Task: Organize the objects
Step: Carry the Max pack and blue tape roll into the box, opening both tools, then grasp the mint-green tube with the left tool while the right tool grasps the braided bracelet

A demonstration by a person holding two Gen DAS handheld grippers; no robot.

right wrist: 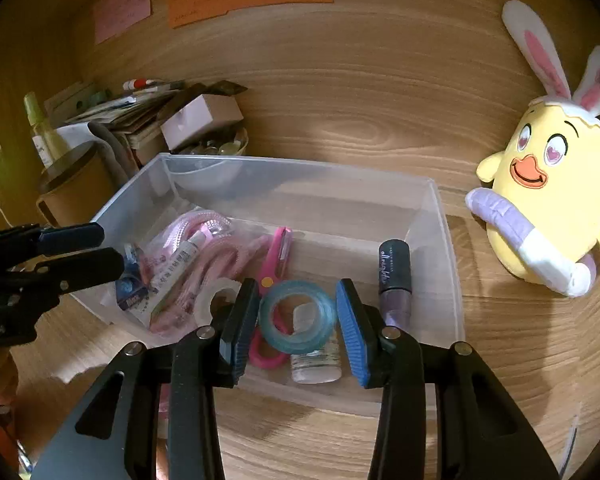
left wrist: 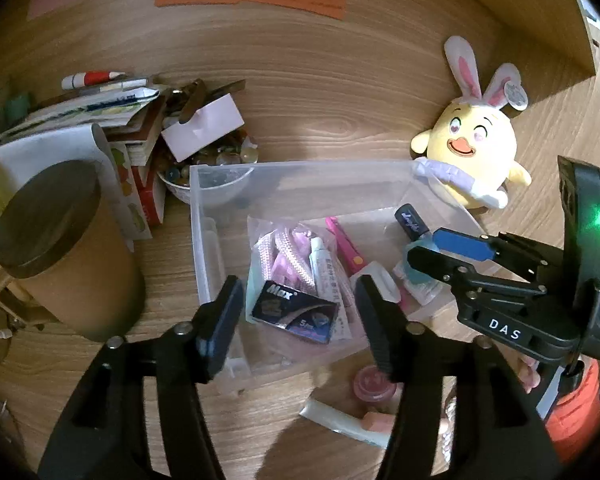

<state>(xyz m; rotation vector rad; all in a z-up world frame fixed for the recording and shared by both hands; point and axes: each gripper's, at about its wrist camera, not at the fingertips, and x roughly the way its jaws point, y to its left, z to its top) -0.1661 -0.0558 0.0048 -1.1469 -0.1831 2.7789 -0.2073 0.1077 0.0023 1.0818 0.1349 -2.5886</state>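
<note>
Right wrist view shows the right gripper spread wide around a teal tape roll in the clear bin, pads not visibly touching it. I judge the roll light, stiff and smooth, best pinched across its outer rim. Pink scissors, a small jar and a dark tube crowd it. Left gripper hangs open over the bin's bagged items. A plush chick sits clear of the bin, off to the right.

Light: I see warm, dim indoor light.
Shadows: soft, below my tongs.
Edges: strong fisheye bending, black corners.
Blur: beside the tongs.
</note>
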